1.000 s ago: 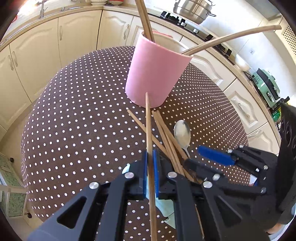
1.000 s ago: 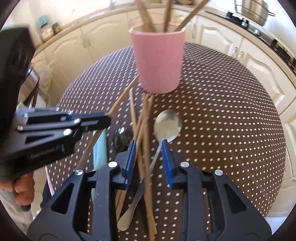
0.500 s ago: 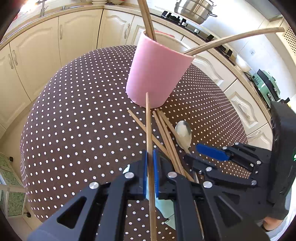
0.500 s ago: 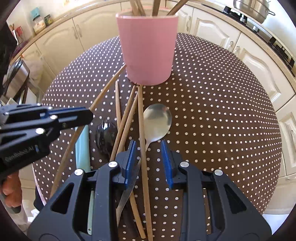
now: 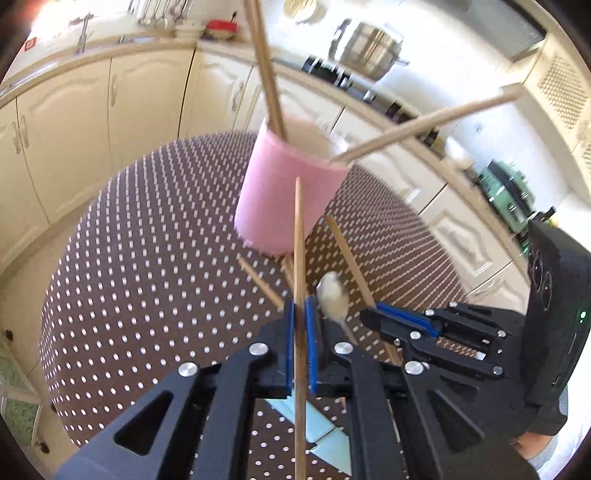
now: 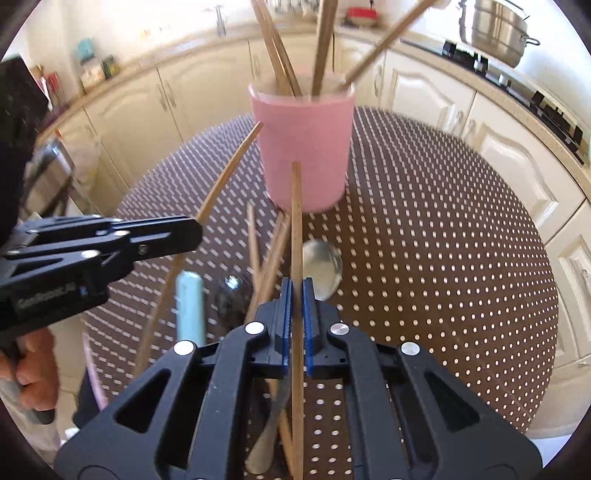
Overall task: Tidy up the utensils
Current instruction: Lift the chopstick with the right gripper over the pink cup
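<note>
A pink cup (image 5: 288,192) (image 6: 304,147) stands on the dotted table with several wooden chopsticks sticking out. My left gripper (image 5: 300,314) is shut on a wooden chopstick (image 5: 299,236) that points at the cup. My right gripper (image 6: 297,291) is shut on another wooden chopstick (image 6: 296,221), lifted and pointing at the cup. The right gripper also shows in the left wrist view (image 5: 373,317), the left one in the right wrist view (image 6: 192,232). Loose chopsticks (image 6: 271,251), a steel spoon (image 6: 322,264) (image 5: 332,295), a dark spoon (image 6: 232,295) and a pale blue handle (image 6: 190,306) lie below.
The round table (image 6: 443,240) has a brown cloth with white dots. Cream kitchen cabinets (image 5: 110,122) ring it. A steel pot (image 6: 495,29) sits on the stove at the back. A hand (image 6: 33,365) holds the left gripper at the table's near left edge.
My right gripper has shut on a chopstick and lifted it off the table. Both grippers have risen and tilted up, the left still holding its chopstick.
</note>
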